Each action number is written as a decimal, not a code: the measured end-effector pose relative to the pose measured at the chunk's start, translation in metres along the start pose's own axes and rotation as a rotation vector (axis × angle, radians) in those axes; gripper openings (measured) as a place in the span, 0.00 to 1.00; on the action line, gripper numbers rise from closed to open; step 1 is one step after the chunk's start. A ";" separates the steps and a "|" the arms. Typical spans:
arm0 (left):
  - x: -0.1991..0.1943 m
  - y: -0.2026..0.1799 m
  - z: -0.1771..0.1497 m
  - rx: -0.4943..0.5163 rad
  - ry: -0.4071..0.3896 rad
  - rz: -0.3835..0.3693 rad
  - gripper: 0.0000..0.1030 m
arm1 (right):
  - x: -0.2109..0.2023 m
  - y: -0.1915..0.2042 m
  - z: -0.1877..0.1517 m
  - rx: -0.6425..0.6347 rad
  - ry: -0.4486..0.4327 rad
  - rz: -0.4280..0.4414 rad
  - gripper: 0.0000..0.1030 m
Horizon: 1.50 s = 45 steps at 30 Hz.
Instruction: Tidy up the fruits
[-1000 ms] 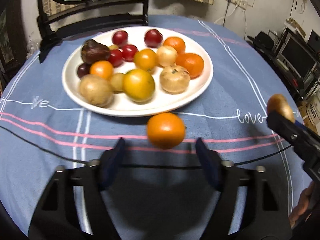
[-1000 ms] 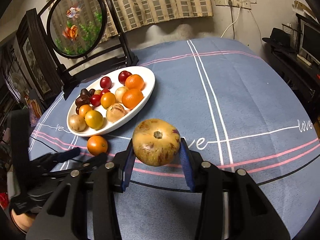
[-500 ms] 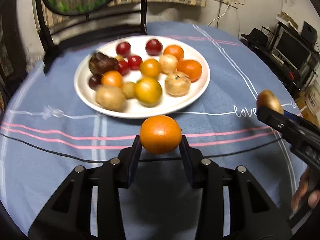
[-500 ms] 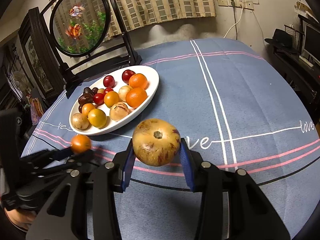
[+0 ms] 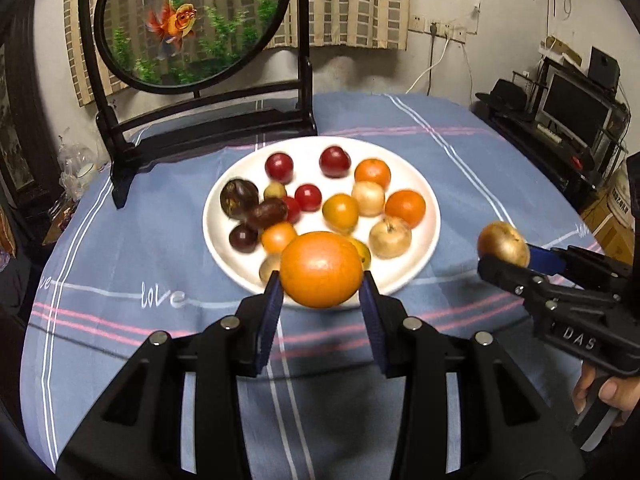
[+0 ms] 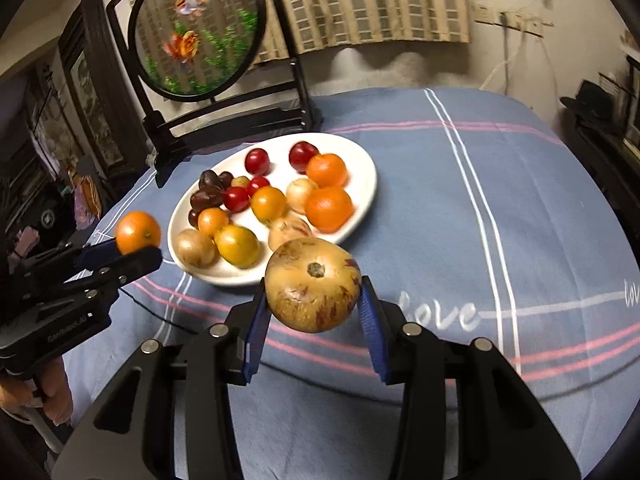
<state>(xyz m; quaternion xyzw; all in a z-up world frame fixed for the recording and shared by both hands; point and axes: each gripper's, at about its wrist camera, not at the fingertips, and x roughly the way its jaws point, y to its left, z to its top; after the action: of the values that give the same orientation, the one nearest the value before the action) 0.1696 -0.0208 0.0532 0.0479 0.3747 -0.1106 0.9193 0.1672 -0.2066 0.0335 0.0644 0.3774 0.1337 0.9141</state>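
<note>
An orange [image 5: 321, 269] hangs above the near rim of the white plate [image 5: 424, 196], gripped between the blue pads of my left gripper [image 5: 321, 300], which is shut on it. My right gripper [image 6: 314, 308] is shut on a tan, purple-streaked round fruit [image 6: 313, 290], held over the blue tablecloth just in front of the plate [image 6: 362, 164]. The plate carries several fruits: oranges, red plums, dark passion fruits and pale tan ones. Seen from the right wrist, the left gripper [image 6: 138, 246] and its orange [image 6: 138, 232] sit left of the plate. From the left wrist, the right gripper [image 5: 506, 258] holds the tan fruit [image 5: 503, 243] at right.
A round fish picture in a black stand [image 5: 192, 24] stands behind the plate at the table's far edge. The blue striped tablecloth [image 6: 500, 200] lies bare to the right. Shelves with electronics [image 5: 576, 120] line the right wall. A person's hand [image 5: 608, 392] grips the right handle.
My left gripper closed on the orange that lay on the cloth and lifted it up to the plate's near rim. The right gripper shifted toward the plate with the tan fruit still in it.
</note>
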 end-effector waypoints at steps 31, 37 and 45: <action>0.063 0.041 0.065 -0.112 -0.089 0.102 0.84 | 0.088 -0.004 0.089 0.133 0.054 0.063 0.61; 0.041 0.033 0.048 -0.101 -0.083 0.099 0.91 | 0.049 -0.001 0.061 0.086 0.045 0.052 0.61; 0.013 0.024 -0.003 -0.115 -0.032 0.093 0.93 | 0.004 0.013 -0.002 -0.010 0.071 -0.053 0.61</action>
<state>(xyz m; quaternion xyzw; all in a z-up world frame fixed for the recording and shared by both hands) 0.1824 0.0012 0.0425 0.0108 0.3629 -0.0468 0.9306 0.1660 -0.1932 0.0325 0.0449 0.4103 0.1133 0.9038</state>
